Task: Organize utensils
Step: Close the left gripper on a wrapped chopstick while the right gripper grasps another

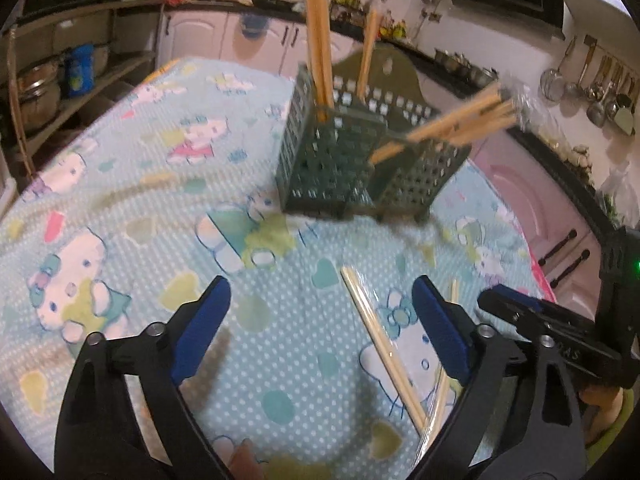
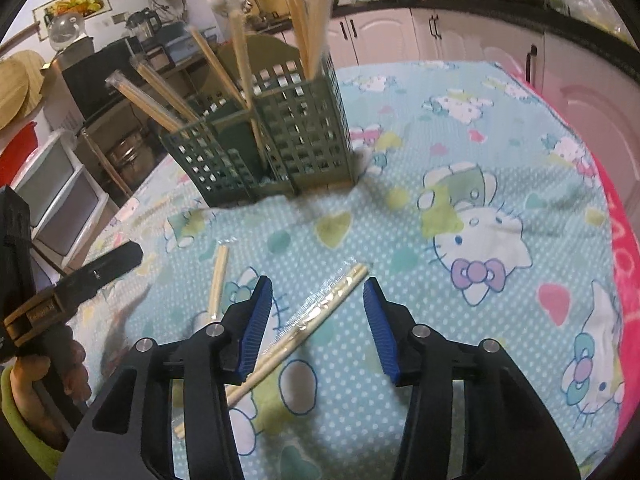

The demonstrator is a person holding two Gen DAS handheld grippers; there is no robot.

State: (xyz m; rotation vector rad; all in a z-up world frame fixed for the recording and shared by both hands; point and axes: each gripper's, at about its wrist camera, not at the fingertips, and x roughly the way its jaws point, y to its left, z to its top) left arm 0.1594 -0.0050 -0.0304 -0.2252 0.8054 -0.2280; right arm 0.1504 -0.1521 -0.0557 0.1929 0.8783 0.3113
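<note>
While open, right gripper point(image 2: 318, 312) straddles wrapped chopsticks point(image 2: 320, 306)

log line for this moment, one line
left gripper: open, empty | right gripper: open over wrapped chopsticks on cloth | second pair loose | green holder: several chopsticks in

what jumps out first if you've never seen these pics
The loud cartoon-cat cloth covering the whole table grabs the eye first. Next is the green caddy at the far middle, bristling with wrapped chopsticks. Then two more wrapped pairs lying loose on the cloth: one between the open right claw's fingers, another just left of it.
</note>
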